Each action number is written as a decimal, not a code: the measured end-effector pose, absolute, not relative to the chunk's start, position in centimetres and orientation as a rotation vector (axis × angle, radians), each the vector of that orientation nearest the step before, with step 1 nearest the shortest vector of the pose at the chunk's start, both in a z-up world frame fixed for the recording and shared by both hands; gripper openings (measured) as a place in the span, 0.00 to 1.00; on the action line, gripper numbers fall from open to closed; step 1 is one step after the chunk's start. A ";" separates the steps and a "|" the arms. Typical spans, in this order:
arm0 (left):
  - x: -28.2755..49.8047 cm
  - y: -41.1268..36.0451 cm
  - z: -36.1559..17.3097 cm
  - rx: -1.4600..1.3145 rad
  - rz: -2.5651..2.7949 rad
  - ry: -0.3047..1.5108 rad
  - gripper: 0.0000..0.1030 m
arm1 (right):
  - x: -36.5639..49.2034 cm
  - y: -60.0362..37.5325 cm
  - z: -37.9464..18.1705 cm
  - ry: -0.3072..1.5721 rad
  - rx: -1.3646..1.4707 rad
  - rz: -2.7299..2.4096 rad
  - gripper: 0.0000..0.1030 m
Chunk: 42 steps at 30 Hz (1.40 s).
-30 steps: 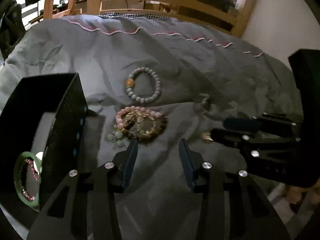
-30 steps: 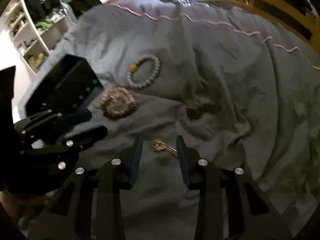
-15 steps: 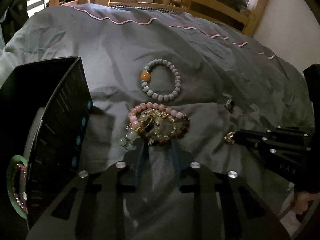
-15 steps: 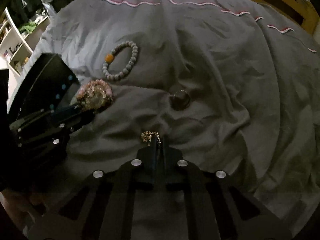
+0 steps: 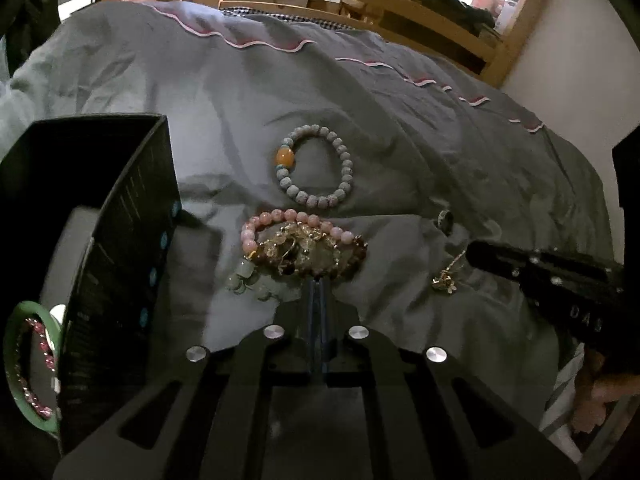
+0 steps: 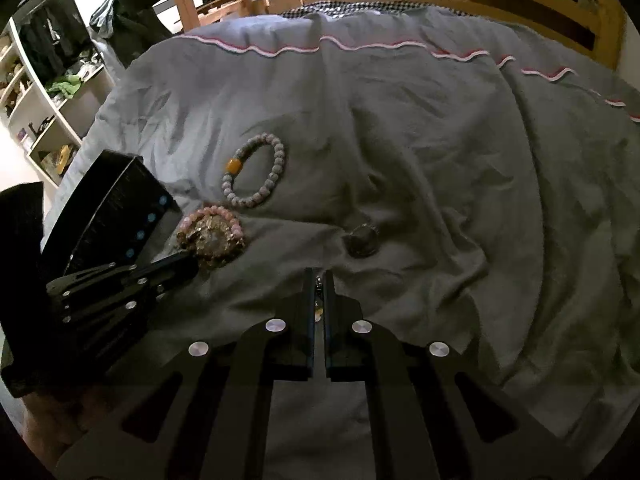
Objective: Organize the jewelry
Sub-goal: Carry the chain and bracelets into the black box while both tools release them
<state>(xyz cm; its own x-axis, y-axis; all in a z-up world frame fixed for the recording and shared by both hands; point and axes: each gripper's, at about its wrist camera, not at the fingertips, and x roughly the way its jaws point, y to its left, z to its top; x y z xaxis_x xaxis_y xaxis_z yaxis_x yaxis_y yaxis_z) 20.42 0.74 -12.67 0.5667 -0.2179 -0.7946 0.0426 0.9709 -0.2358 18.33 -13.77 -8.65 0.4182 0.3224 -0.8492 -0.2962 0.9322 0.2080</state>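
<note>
On the grey bedspread (image 5: 400, 120) lies a pile of bead bracelets (image 5: 304, 244), pink beads around its far edge. My left gripper (image 5: 318, 286) is shut on the pile's near edge; from the right wrist view its tip (image 6: 188, 266) touches the pile (image 6: 212, 236). My right gripper (image 6: 319, 280) is shut on a small gold chain (image 6: 319, 300), which dangles from its tip in the left wrist view (image 5: 446, 280). A grey bead bracelet with one orange bead (image 5: 316, 168) lies beyond the pile. A ring (image 6: 362, 240) rests to its right.
An open black box (image 5: 120, 240) stands at the left, with a green bangle (image 5: 16, 360) and a pink bead strand inside. A wooden bed frame (image 5: 400, 12) runs along the far side. White shelves (image 6: 52, 112) stand beyond the bed's left edge.
Both pairs of jaws have gone from open to shut. The left gripper advanced to the bracelet pile; the right one came down over the gold chain and closed on it.
</note>
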 end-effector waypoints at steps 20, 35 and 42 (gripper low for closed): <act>21.2 1.1 -11.5 -0.237 -0.114 0.884 0.00 | 18.1 -12.5 -10.0 1.107 -0.023 0.415 0.04; 20.1 1.9 -8.3 -0.272 -0.125 0.788 0.00 | 17.7 -14.1 -5.2 0.902 0.075 0.464 0.04; 19.7 1.7 -6.7 -0.265 -0.136 0.772 0.00 | 17.8 -15.5 -4.0 0.878 0.155 0.476 0.04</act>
<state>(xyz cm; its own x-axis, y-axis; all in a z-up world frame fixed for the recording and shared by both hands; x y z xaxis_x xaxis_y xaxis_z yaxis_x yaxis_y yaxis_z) 19.66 1.72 -6.71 0.7101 -0.2176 -0.6696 0.0243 0.9581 -0.2855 17.84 -15.50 -4.00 0.5422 0.4615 -0.7022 -0.3368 0.8849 0.3216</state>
